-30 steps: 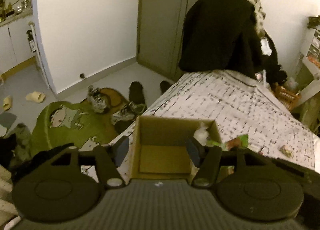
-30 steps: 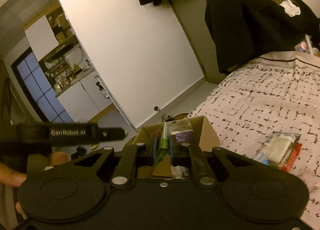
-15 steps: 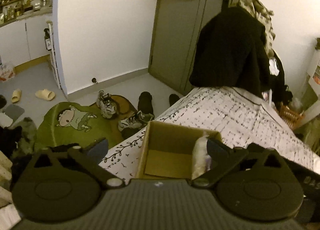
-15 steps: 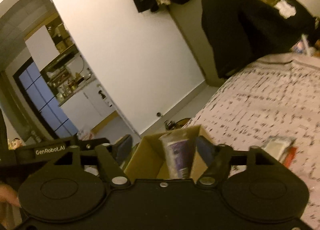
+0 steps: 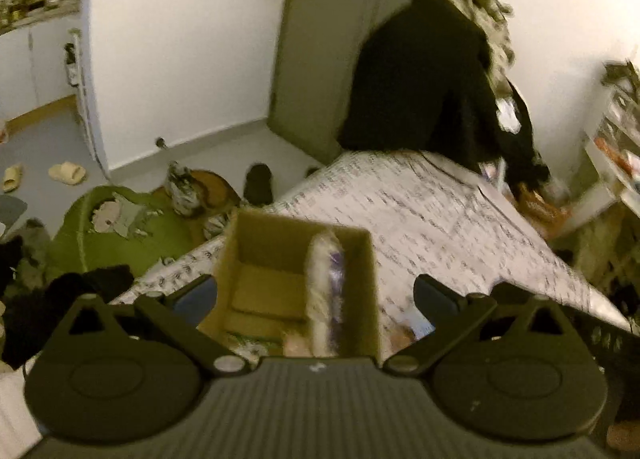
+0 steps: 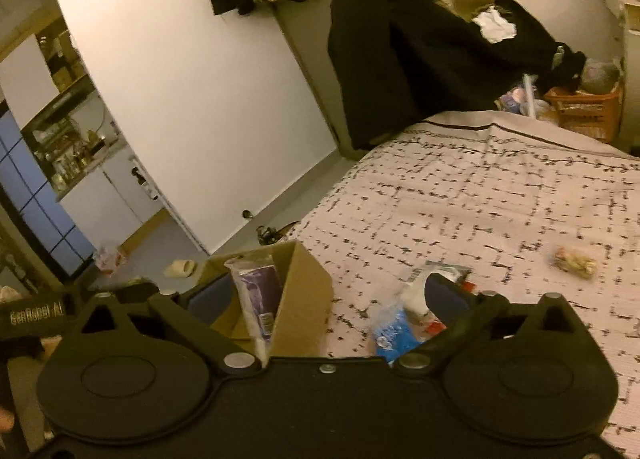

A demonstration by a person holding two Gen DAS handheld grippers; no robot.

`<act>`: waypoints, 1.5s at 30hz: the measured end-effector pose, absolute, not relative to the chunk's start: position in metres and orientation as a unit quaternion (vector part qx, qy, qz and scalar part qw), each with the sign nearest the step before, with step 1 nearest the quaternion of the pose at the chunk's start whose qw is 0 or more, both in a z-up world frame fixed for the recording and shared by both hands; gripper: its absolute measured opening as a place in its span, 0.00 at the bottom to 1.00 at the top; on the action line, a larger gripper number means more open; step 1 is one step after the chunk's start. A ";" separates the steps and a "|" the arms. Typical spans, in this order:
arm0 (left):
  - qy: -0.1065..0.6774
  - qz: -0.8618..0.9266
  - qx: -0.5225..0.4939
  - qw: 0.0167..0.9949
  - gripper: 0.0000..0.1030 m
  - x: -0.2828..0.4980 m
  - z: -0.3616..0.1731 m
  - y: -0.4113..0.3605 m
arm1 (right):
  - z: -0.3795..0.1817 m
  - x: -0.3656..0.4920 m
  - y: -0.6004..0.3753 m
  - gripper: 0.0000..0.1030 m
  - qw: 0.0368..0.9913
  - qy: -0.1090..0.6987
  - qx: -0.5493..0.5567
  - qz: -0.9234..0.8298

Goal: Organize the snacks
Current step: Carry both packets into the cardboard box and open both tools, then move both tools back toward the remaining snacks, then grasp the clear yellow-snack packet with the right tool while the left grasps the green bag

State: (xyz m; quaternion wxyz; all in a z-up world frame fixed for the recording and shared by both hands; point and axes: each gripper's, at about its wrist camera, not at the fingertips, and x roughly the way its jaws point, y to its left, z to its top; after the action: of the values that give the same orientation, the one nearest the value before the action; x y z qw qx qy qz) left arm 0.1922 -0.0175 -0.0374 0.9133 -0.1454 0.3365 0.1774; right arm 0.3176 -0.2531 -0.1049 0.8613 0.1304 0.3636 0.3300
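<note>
An open cardboard box (image 5: 256, 259) stands on the patterned bed near its edge. A purple and white snack packet (image 5: 330, 287) stands upright inside it, against the right wall. My left gripper (image 5: 314, 295) hangs open just above the box, its fingers (image 5: 192, 295) wide on either side. In the right wrist view the box (image 6: 308, 295) and packet (image 6: 258, 291) are at lower left. My right gripper (image 6: 326, 297) has its jaws opening, with nothing pressed between them. A blue packet (image 6: 390, 327), a white packet (image 6: 416, 293) and a small wrapped snack (image 6: 576, 261) lie on the bedspread.
Black coats (image 5: 416, 75) are heaped at the bed's far end, by an orange basket (image 6: 584, 107). On the floor to the left lie a green rug (image 5: 120, 231), shoes (image 5: 258, 183) and slippers (image 5: 66, 173). A grey door (image 5: 320, 59) stands behind.
Both grippers have opened wide. The right one let go of the packets, and the purple packet now stands in the box. Both grippers have drawn back a little from the box.
</note>
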 end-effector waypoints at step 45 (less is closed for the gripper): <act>0.401 0.108 -0.135 0.900 0.96 0.188 -0.078 -0.137 | -0.132 0.330 -0.362 1.00 0.870 0.420 0.052 0.254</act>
State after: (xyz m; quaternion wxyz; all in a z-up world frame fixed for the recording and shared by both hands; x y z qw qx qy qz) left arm 0.1878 -0.1368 -0.0784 0.8995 -0.1352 0.4011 0.1082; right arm 0.3303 -0.3615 -0.1316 0.8697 0.0523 0.4196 0.2544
